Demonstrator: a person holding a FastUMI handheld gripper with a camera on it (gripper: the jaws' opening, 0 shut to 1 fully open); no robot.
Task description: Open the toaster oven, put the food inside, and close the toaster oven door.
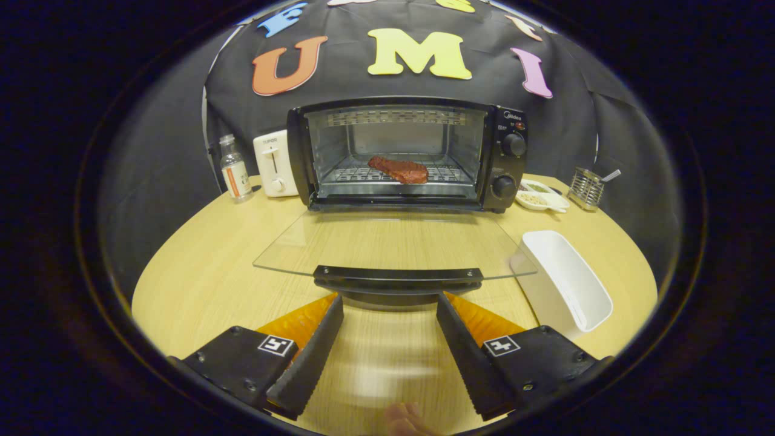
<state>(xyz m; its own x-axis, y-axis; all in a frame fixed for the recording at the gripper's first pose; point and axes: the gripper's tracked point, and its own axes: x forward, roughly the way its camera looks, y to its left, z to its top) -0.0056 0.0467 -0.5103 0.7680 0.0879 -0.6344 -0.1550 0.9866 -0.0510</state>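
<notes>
With meat [399, 169] already inside the oven [407, 154], my wide, empty claw [390, 315] must lift its door handle [398, 277] shut.

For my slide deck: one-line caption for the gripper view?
Open claw nears the lowered glass door's handle; meat already on the toaster oven rack.

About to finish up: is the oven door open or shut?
Open. The glass door lies flat over the table, its handle just ahead of the open gripper; the food sits on the rack inside.
</notes>
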